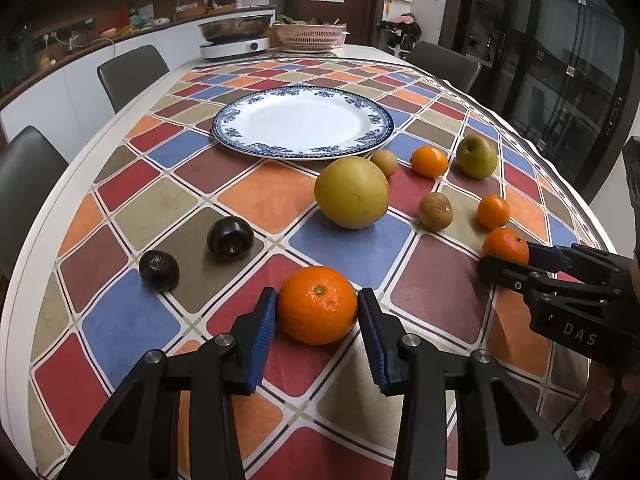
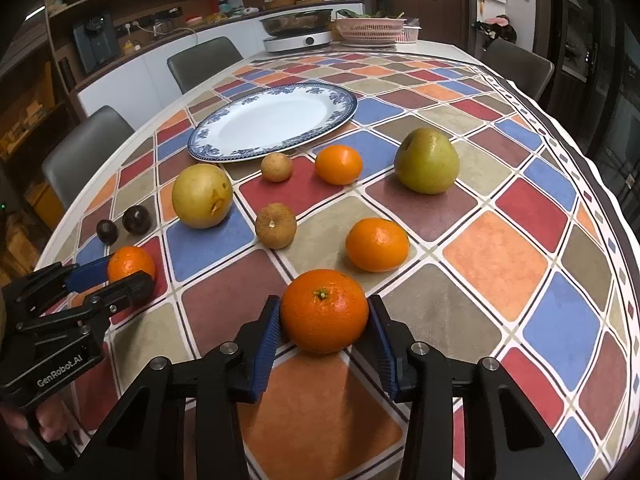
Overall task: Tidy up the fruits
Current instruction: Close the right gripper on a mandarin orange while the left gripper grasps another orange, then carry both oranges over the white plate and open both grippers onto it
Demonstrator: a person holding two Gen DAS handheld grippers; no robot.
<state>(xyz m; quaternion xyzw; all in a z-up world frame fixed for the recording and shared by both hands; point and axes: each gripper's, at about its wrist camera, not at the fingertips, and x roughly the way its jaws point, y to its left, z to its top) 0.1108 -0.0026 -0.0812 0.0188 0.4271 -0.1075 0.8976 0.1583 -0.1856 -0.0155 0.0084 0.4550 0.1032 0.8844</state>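
A blue-rimmed white plate (image 1: 304,153) (image 2: 200,148) lies bare at the table's middle. Close in front of it are a big yellow fruit (image 1: 352,192), a green pear (image 2: 426,162), two brown fruits (image 2: 276,226) and two loose mandarins (image 2: 377,245). Two dark fruits (image 1: 230,237) lie to the left. My left gripper (image 1: 318,308) has both blue pads against an orange (image 1: 318,304) resting on the cloth. My right gripper (image 2: 324,316) likewise clamps a second orange (image 2: 324,310) on the cloth. Each gripper shows at the edge of the other view.
A checked cloth (image 1: 352,248) covers the table. At the far end stand an induction cooker with a pan (image 1: 236,42) and a pink basket (image 1: 310,36). Grey chairs (image 1: 132,74) line the left side and far right. A person's hand (image 2: 44,426) holds the left gripper.
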